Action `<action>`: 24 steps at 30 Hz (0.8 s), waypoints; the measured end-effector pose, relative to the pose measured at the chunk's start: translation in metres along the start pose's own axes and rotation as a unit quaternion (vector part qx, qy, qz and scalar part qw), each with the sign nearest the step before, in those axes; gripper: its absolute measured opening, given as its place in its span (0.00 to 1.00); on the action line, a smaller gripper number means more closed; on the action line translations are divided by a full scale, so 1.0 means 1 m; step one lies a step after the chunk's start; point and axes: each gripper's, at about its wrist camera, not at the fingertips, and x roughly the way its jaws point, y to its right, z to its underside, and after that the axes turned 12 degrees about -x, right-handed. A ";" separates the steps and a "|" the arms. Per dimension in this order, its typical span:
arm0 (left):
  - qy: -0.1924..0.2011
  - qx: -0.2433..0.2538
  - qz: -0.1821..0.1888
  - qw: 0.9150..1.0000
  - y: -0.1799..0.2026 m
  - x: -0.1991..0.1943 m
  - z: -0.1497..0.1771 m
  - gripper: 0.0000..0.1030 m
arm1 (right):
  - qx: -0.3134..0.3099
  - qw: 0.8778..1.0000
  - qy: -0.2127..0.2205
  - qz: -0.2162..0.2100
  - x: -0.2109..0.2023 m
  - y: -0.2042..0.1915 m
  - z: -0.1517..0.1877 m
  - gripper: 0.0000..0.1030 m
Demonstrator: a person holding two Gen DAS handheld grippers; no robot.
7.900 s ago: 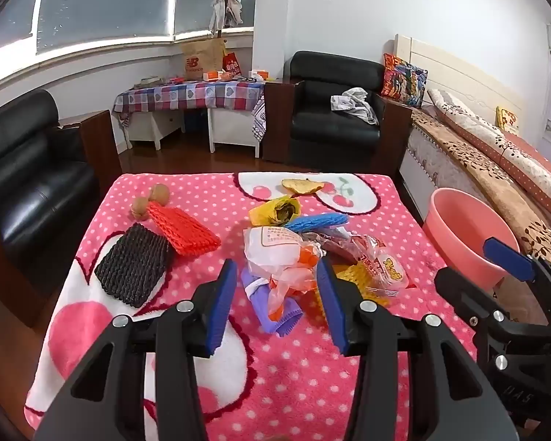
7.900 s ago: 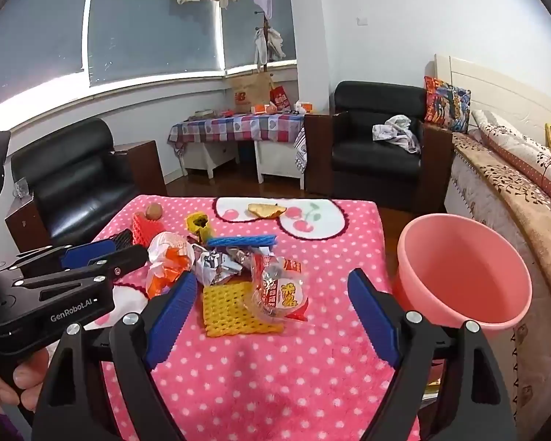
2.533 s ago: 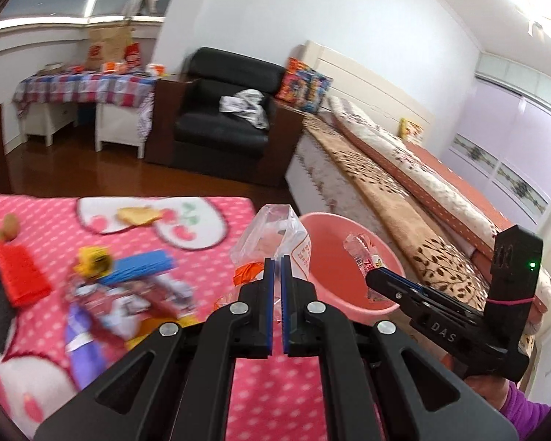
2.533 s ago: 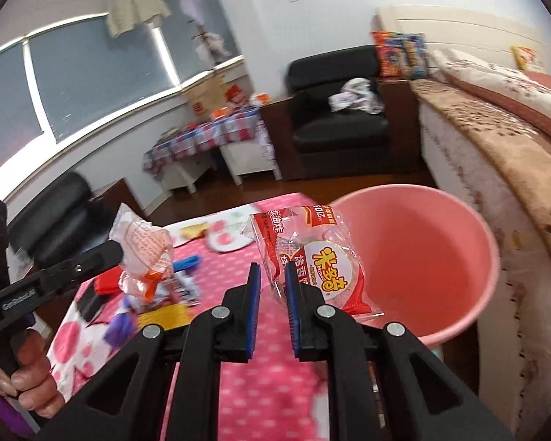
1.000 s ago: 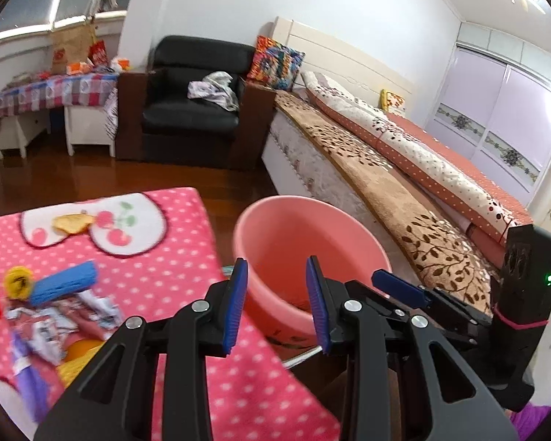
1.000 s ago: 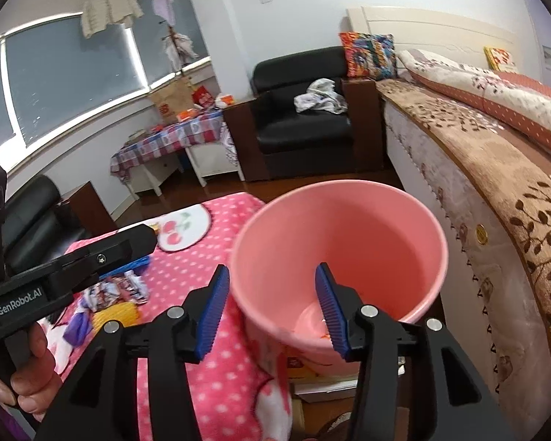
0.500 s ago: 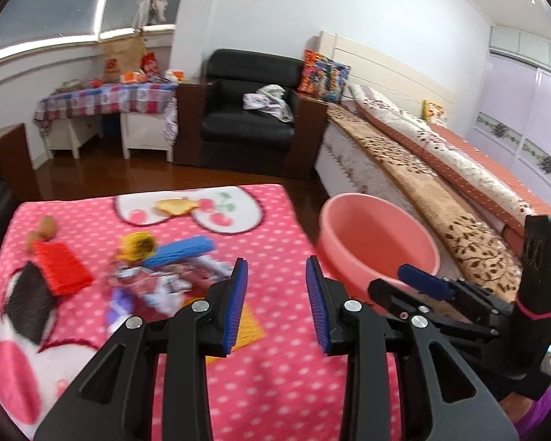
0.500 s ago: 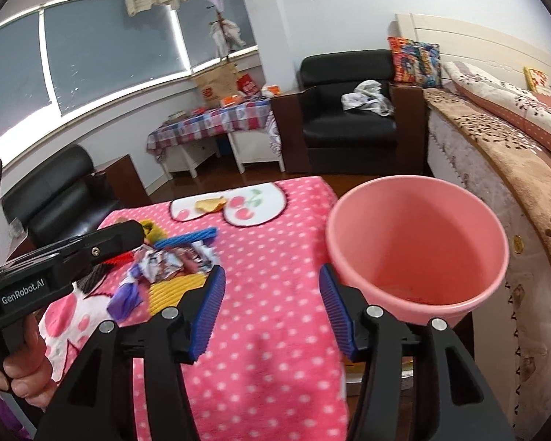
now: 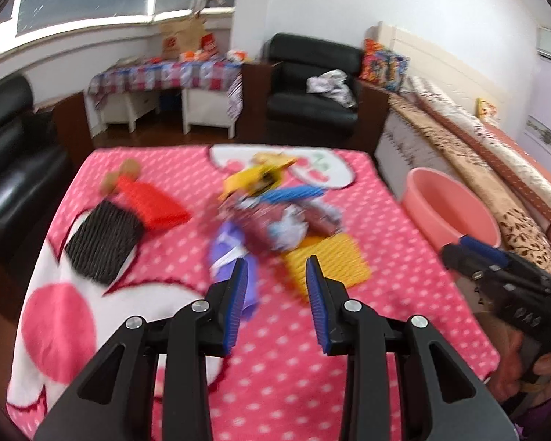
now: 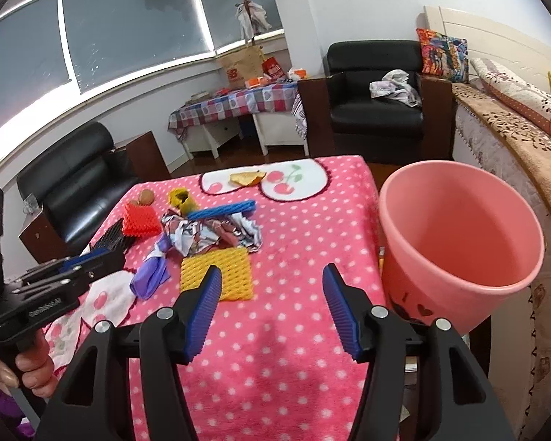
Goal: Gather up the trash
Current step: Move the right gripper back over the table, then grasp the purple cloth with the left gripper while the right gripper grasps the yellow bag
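Note:
Trash lies mid-table on the pink dotted blanket [image 10: 294, 349]: a yellow foam net [image 10: 216, 272], a purple wrapper [image 10: 150, 275], crumpled foil wrappers [image 10: 209, 235], a blue foam net [image 10: 224, 211], a red foam net [image 10: 139, 220] and a black foam net [image 9: 103, 244]. The pink bucket [image 10: 459, 235] stands off the table's right edge. My left gripper [image 9: 275, 286] is open and empty, just short of the purple wrapper [image 9: 231, 257] and yellow net [image 9: 327, 261]. My right gripper [image 10: 272, 294] is open and empty, right of the yellow net.
A yellow roll [image 10: 180, 198], two brown nuts [image 10: 147, 196] and a peel [image 10: 246, 178] lie further back on the table. Black armchairs [image 10: 374, 110] stand behind and to the left [image 10: 77, 191]. A bed [image 10: 525, 136] runs along the right.
Both grippers dropped their wrappers into the bucket, opened, and swung back left over the table. The left gripper now sits lower and closer to the trash pile.

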 end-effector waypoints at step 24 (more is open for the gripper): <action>-0.080 -0.085 -0.035 0.993 -0.050 0.036 0.007 0.15 | -0.041 0.996 -0.027 -0.077 0.050 -0.033 -0.026 0.55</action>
